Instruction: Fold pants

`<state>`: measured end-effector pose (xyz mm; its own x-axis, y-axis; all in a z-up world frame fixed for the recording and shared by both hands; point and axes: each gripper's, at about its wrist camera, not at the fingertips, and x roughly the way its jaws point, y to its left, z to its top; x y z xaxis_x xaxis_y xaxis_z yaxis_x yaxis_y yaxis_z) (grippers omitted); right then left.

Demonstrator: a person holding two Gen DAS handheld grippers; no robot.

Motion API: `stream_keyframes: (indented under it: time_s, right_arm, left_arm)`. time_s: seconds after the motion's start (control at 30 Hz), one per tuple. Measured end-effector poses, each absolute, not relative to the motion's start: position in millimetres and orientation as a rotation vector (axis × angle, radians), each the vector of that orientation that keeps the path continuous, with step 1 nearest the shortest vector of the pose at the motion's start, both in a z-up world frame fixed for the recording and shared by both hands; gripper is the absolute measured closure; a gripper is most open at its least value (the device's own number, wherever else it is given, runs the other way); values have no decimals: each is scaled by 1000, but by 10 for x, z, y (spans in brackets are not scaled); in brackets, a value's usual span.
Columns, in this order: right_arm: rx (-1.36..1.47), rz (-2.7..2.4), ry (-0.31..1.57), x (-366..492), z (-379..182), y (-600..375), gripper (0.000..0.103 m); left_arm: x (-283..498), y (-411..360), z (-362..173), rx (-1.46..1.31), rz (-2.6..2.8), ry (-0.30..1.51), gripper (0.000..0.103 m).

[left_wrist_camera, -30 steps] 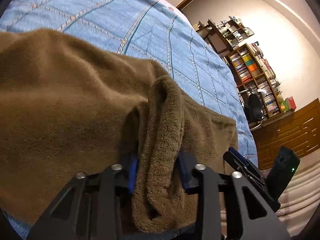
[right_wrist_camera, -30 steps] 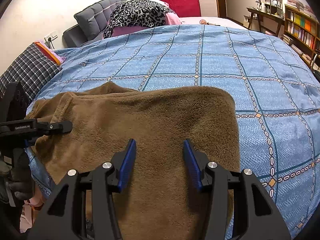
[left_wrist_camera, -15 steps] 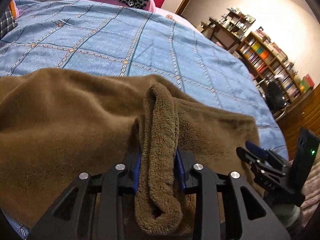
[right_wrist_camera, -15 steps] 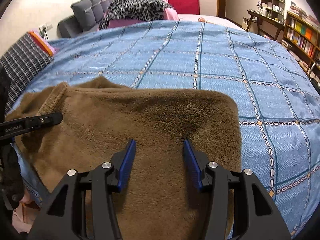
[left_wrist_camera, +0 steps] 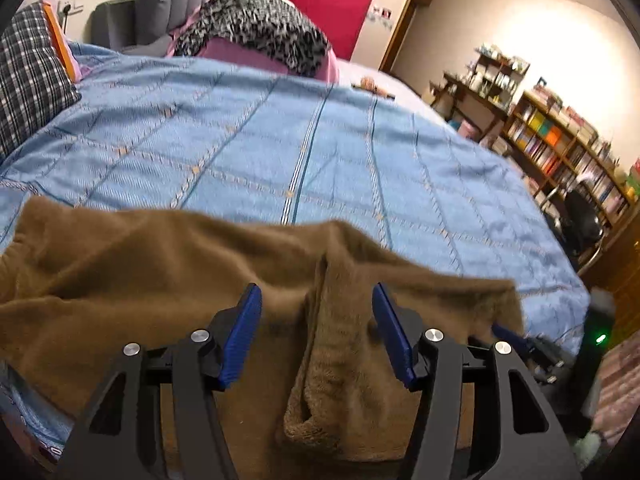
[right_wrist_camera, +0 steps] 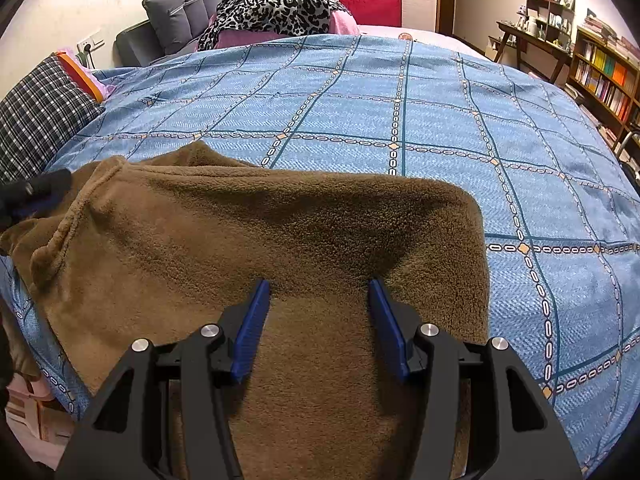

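So the brown fleece pants [right_wrist_camera: 280,240] lie folded at the near edge of the blue checked bedspread [right_wrist_camera: 400,100]. Left gripper [left_wrist_camera: 316,312] jaws are opening, pads off the raised fold between them. Right gripper [right_wrist_camera: 318,296] sits apart over flat fleece, gripping nothing. Bare bedspread stretches beyond both.

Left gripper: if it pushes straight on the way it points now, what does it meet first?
Most likely the raised fold of the brown fleece pants, lying loose between the left gripper's opening jaws; blue checked bedspread lies beyond. Depth is unclear.
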<state>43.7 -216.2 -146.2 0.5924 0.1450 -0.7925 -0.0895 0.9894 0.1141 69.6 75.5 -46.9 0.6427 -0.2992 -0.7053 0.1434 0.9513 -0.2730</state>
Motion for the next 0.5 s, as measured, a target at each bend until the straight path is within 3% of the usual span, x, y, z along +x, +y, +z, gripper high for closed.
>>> stream_keyframes:
  time_s: [0.2, 0.5]
  right_arm:
    - [76, 140, 928, 439, -1473, -2169, 49]
    - [121, 174, 925, 483, -1532, -2246, 48]
  left_arm:
    - [767, 522, -401, -211, -366, 832, 45]
    - [1205, 344, -990, -221, -322, 934, 46]
